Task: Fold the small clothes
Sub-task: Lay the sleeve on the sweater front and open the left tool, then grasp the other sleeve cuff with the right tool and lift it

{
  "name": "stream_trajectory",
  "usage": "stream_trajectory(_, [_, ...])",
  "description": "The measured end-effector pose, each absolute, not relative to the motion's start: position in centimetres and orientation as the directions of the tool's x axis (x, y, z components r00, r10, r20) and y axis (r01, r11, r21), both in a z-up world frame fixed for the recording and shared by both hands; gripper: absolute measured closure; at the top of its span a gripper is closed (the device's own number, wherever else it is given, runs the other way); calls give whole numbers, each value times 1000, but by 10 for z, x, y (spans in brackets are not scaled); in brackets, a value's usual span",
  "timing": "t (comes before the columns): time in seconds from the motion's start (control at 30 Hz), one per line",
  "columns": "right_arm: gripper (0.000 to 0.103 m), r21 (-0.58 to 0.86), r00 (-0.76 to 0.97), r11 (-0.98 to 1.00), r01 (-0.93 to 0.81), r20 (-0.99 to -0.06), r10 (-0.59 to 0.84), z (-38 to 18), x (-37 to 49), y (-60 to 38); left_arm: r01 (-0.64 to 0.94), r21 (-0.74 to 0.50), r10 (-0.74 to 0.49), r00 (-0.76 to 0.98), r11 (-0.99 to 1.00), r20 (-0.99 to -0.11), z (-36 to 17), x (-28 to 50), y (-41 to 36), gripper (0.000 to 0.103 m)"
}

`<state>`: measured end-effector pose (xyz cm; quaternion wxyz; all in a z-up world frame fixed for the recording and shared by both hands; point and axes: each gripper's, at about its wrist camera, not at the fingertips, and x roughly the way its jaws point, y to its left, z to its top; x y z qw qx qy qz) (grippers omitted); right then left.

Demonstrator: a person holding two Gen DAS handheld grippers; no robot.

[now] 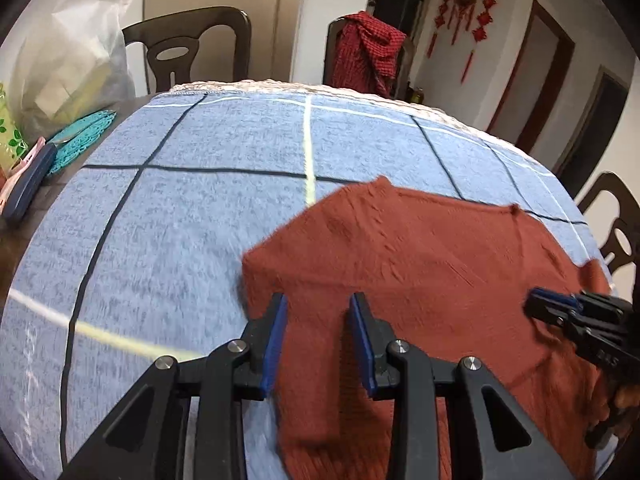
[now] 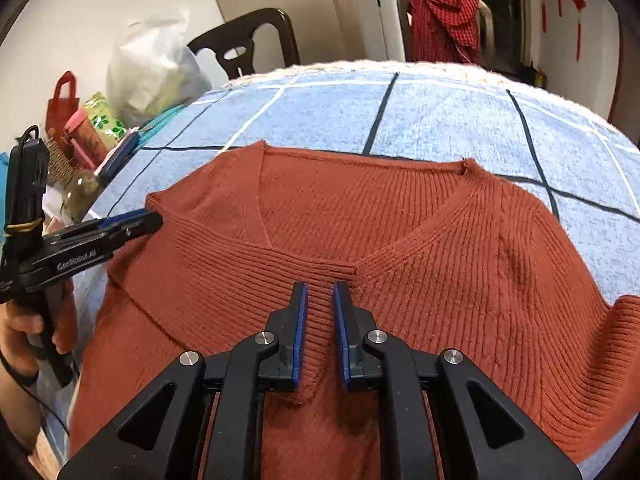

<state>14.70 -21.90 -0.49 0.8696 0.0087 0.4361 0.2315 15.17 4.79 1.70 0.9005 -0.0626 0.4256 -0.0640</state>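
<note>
Sweater (image 2: pixel 400 220), rust-red and ribbed, spread flat on blue checked blanket (image 1: pixel 200 200) over table, V-neck facing up, one sleeve folded across the body.

Right claw (image 2: pixel 320 292) low over the neckline's point, jaws parted narrowly, released, a small ridge of knit standing between the blue pads.

Left claw (image 1: pixel 318 308) at the sweater's shoulder corner, jaws moderately apart, red cloth filling the gap from pad to pad; grasping or merely resting on it, cannot tell through the blur. Gripped at its handle by a bare hand (image 2: pixel 24 328).

Beyond the table: dark wooden chair (image 2: pixel 248 44), red checked cloth (image 2: pixel 444 16) draped on another, white plastic bag (image 2: pixel 152 68) at the left edge.
</note>
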Motion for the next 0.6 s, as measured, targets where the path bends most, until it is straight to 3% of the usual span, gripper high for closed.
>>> stream_trajectory(0.17, [88,215,520,881,-421,-738,429,2,116,-224,115,-158,-195,640,981,-743,24,115,36,68])
stream_trajectory(0.4, [85,202,517,890,-408,-753,408,-3,99,-230,111,-88,-139,650,990,-747,24,99,24,68])
stream_trajectory(0.43, [83,198,529,893,-404,-746,405,1,94,-234,112,-92,-143,654,989,-743,27,95,24,67])
stream_trajectory(0.5, [62,205,551,895,-396,-727,411,8,84,-244,112,-94,-145,667,989,-730,32,86,22,61])
stream_trajectory(0.6, [54,247,569,892,-378,-699,434,15,69,-259,121,-104,-159,682,987,-714,38,72,16,55])
